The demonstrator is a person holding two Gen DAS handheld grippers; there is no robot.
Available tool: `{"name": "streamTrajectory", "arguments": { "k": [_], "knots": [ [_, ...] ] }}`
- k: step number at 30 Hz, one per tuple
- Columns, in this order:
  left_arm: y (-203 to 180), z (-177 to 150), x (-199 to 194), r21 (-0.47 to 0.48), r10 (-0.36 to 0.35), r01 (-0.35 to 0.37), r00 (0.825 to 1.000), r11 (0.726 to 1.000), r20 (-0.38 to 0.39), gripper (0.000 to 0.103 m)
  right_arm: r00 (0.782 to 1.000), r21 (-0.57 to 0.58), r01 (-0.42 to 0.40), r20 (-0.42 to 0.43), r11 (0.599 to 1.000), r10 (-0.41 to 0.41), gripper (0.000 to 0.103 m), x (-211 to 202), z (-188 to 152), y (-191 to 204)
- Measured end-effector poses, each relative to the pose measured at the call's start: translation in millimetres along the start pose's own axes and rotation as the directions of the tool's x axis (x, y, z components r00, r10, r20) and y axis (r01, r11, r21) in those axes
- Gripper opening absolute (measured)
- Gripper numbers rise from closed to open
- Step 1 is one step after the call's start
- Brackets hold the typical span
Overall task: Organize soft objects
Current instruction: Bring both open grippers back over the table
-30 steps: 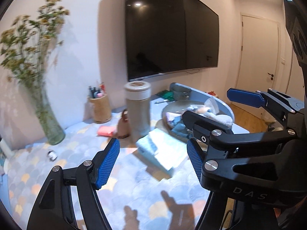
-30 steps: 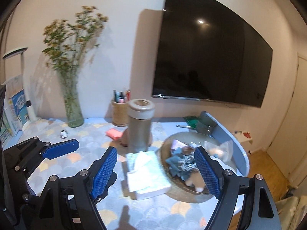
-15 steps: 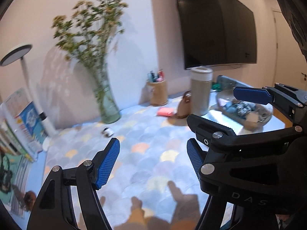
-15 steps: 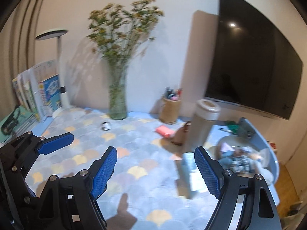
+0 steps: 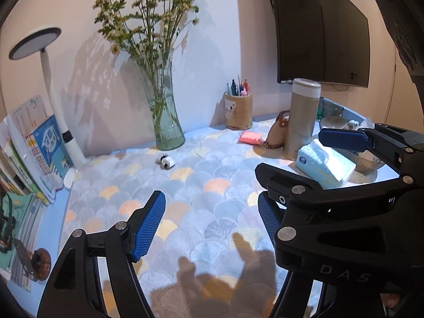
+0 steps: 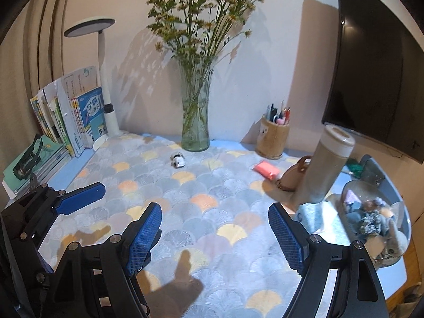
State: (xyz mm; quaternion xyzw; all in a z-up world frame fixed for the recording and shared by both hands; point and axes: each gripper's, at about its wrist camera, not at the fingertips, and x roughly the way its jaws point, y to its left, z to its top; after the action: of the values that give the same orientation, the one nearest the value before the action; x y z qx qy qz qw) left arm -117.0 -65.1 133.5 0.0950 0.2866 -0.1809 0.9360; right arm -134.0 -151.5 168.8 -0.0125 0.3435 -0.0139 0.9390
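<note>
We hold the left gripper and right gripper with jaws spread and empty above the scallop-patterned surface. Right of the right jaws lies the tissue pack, with the bowl of soft toys beyond it.

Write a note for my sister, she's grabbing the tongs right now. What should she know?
Left tongs: open, holding nothing, above the scale-pattern mat.
Right tongs: open, holding nothing, above the same mat.
Soft things: a pile sits in the round tray at the right end; the blue tissue pack lies beside the tall flask; the pink packet lies near the pen cup.
Done: nothing gripped yet.
Left: probably gather the loose soft things; the frames don't show where.
</note>
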Motion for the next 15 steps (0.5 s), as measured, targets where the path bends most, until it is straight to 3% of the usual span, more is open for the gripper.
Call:
{"name": "streamTrajectory", "arguments": {
  "k": [7,15],
  "knots": [
    [28,-9,26,-0.038,0.039,-0.042,0.998,0.998,-0.058,0.071,0.997,0.033,-0.020,-0.077,0.999,0.023,0.082,31,-8,-15],
    [116,-6,71,-0.248,-0.002,-0.037,0.987,0.968,-0.158,0.071,0.988,0.223,-0.065,-0.121,0.973,0.094,0.082,57,-9,-79]
  ]
}}
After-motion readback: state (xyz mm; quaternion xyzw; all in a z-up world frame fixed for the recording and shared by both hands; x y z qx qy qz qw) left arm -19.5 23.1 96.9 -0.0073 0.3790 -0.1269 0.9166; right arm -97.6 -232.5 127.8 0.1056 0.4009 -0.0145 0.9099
